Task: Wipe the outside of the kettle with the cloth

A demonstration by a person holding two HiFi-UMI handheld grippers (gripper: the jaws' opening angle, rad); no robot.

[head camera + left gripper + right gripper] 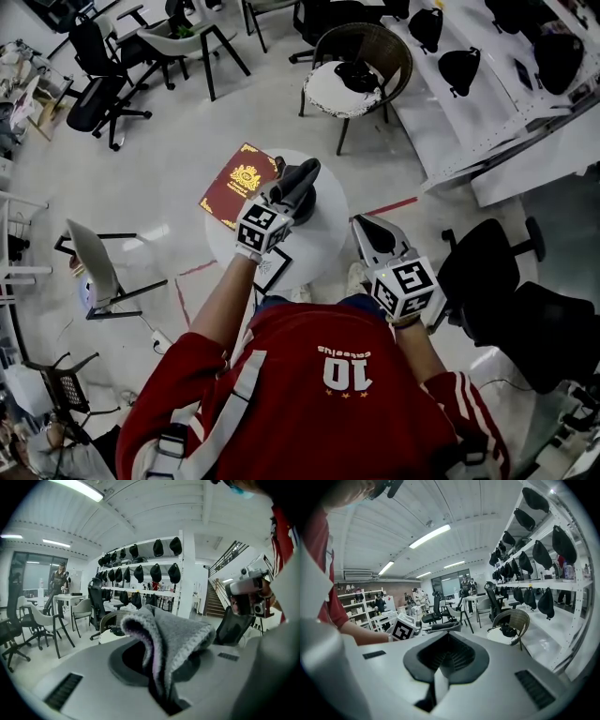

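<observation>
A grey cloth [171,637] with a purple edge is pinched in my left gripper [161,679], which is shut on it. From the head view the cloth [298,178] hangs over the round white table [328,239], just past the left gripper [289,192]. A dark rounded object [306,201] sits on the table under the cloth; I cannot tell whether it is the kettle. My right gripper [368,228] is held at the table's right edge. Its jaws [439,674] are shut with nothing between them.
A red book [239,184] lies at the table's far left edge. A wicker chair [359,67] stands beyond the table and black office chairs [511,281] stand at the right. White shelves [487,84] with black bags run along the far right.
</observation>
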